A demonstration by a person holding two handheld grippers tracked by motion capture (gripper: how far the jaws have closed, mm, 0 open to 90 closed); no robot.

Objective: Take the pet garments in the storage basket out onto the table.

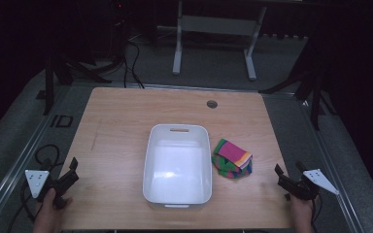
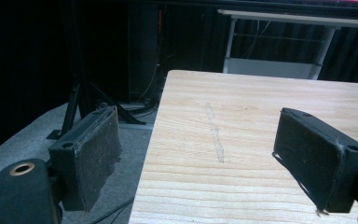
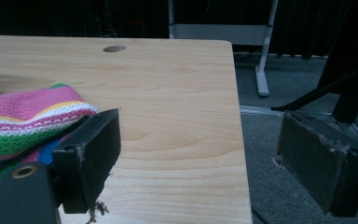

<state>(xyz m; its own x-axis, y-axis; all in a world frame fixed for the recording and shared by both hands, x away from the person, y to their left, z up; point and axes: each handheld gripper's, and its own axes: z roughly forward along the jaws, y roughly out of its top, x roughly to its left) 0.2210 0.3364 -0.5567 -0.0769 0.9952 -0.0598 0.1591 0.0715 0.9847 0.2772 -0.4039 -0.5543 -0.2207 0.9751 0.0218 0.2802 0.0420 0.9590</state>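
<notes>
A white plastic bin stands empty at the middle of the wooden table. Just right of it lies a folded striped knit cloth in pink, green, yellow and blue, also seen at the left of the right gripper view. My left gripper hovers at the table's front left edge, open and empty. My right gripper is at the front right edge, open and empty, with the cloth a short way to its left.
A round cable hole sits near the table's far edge. A faint scratch marks the wood on the left. Beyond the table stand a white desk frame, black stands and floor cables.
</notes>
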